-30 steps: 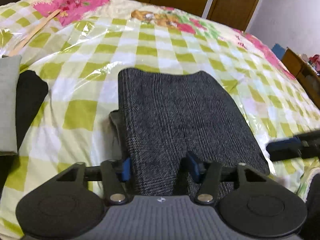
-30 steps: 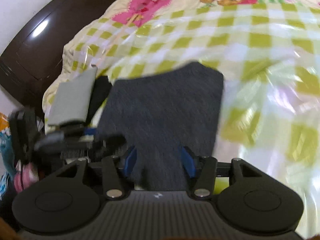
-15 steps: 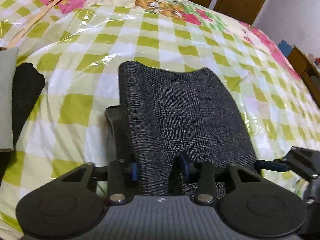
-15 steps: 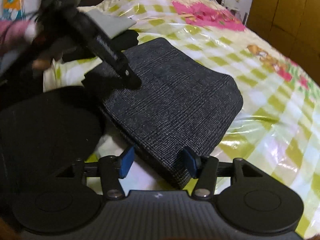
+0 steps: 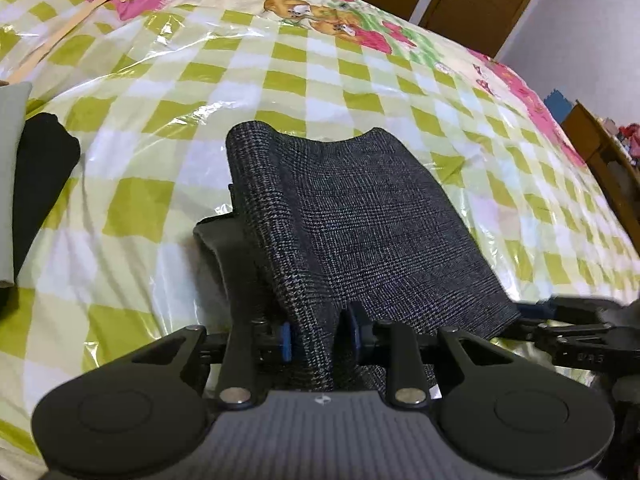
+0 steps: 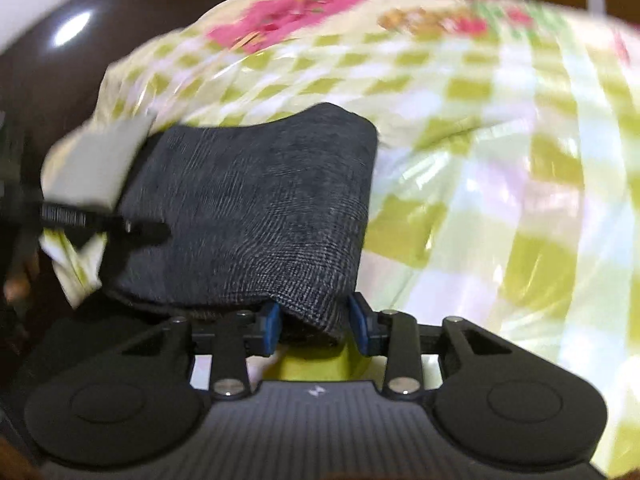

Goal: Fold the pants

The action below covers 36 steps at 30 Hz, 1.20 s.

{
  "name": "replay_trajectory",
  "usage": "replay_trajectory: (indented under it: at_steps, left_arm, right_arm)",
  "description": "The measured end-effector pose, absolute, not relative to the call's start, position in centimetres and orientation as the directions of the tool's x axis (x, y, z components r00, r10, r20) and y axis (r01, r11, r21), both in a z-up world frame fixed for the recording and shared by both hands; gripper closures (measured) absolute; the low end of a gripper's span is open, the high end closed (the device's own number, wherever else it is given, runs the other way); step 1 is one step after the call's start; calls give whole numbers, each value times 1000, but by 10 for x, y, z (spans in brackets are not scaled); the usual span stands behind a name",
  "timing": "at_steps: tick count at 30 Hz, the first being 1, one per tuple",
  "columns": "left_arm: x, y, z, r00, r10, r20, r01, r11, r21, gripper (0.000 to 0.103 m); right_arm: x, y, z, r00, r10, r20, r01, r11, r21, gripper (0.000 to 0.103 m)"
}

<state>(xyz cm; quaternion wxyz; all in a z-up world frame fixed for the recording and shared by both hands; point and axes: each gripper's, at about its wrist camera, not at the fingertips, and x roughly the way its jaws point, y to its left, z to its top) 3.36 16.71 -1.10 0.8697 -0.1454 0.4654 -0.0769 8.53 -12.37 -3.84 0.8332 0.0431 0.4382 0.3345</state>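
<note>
Scanning from your left, a grey folded garment (image 5: 10, 184) lies at the edge of the checked bedspread (image 5: 280, 80) with a black garment (image 5: 38, 184) just beside it, and the dark plaid pants (image 5: 360, 216) lie folded mid-bed. Your left gripper (image 5: 319, 338) pinches a raised fold at the near left corner of the pants. Your right gripper (image 6: 316, 330) brackets the near right corner of the pants with its pads (image 6: 271, 328) spread, though motion blur leaves pad contact unclear.

Folded clothes (image 5: 24, 184) left of pants (image 5: 360, 220)
</note>
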Motion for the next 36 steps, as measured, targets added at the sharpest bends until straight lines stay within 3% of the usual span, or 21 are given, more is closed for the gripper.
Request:
replay_trajectory:
  at_steps: [5,12,19,24,28,30,33,36]
  left_arm:
    - [29,173,-29,539,-271,-797,-47,936,-350,63]
    - [19,177,-12,582,-273,-766,-40,931,-362,63]
    - [19,177,-10,668,-231,-707,-63,930,-363,63]
    - [14,205,-12,688,-196,-698,-147,905,-399,61]
    - [16,203,-18,686,-244,-686,-128,887,-443,61]
    - [12,196,-19,689,-271,-672,-114,875,-471,56]
    - [9,183,-23,679,-294,-672,-96,873,-478,55]
    - [5,173,-23,683,-274,-677,-75,896,-438,55]
  right_arm:
    - [91,-128,-52,329,601,-729,-460,776,432,65]
    - [83,-143,3,385,634,-671,-540,744,393,57]
    - [161,-80,10,453,647,-614,-578,737,350,54]
    - [178,-23,-3,352,707,-613,-651,656,383,54]
    - [172,29,-15,269,715,-646,-705,603,373,53]
    - [172,39,-9,239,744,-625,-700,578,420,53]
    - [164,47,2,182,764,-619,-696,544,468,38]
    - [149,67,7,191,706,-682,-745,557,367,36]
